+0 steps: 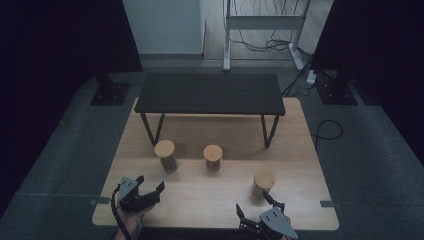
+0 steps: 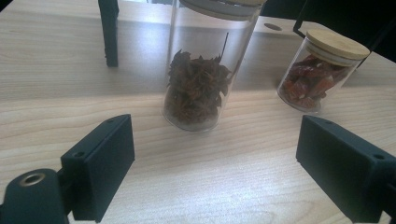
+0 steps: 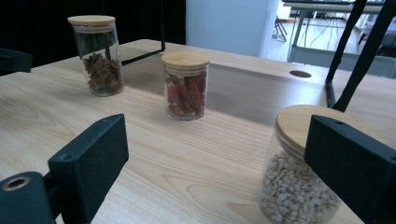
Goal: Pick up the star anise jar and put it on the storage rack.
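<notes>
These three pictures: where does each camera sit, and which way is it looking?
High view: above the person's side, looking forward and down on the wooden table; both forearms and grippers enter below.
Left gripper view: rides the left gripper, facing the star anise jar; own open jaws.
Right gripper view: rides the right gripper; own open jaws beside the white-bean jar.
Shared: the chilli jar.
</notes>
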Available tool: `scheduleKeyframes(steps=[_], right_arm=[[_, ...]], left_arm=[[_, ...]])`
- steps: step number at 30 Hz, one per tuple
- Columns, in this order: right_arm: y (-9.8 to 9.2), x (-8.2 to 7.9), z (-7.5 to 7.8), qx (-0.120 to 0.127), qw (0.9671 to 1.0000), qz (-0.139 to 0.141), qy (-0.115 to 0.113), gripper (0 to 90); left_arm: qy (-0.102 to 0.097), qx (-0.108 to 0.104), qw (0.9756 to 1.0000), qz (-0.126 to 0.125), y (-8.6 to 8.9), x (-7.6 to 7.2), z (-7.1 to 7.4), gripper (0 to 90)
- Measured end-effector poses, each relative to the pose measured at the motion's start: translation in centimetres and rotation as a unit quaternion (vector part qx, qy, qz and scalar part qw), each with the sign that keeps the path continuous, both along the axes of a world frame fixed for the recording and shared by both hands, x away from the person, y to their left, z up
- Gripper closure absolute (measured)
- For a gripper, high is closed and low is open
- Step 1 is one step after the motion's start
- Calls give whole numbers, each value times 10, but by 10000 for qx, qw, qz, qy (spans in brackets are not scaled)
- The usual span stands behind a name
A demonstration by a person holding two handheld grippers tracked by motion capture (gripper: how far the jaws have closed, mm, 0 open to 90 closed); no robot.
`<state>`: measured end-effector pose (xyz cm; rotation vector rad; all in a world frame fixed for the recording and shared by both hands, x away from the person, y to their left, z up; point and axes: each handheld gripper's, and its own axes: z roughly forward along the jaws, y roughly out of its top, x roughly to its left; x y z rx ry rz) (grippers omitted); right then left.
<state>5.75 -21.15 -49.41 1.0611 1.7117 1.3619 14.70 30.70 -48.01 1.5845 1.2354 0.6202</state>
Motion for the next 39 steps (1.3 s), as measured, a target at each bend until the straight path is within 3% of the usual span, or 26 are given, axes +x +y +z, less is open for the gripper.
scheduleKeyframes(steps=[7, 13, 15, 18, 27, 34, 39], right_arm=[[-2, 1, 0, -56, 9999, 140, 41, 56], [0, 0, 0, -176, 9996, 196, 66, 54], [-1, -2, -1, -142, 9997, 174, 99, 53], [1, -5, 0, -173, 9998, 106, 56, 53], [2, -6, -2, -156, 9997, 154, 63, 51], [3, -3, -2, -180, 9996, 211, 83, 52], [4, -4, -3, -176, 9997, 127, 106, 52]], left_arm=[[10, 74, 10000, -59, -1, 4, -1, 109], [-159, 238, 9994, -192, -6, 8, 1, 107], [-199, 317, 9990, -257, -8, 13, 2, 103], [-185, 274, 9990, -312, -9, 17, 1, 98], [-319, 427, 9981, -298, -17, 12, 5, 82], [-219, 360, 9989, -204, -14, 13, 5, 59], [-270, 264, 9991, -188, -8, 14, 9, 54]])
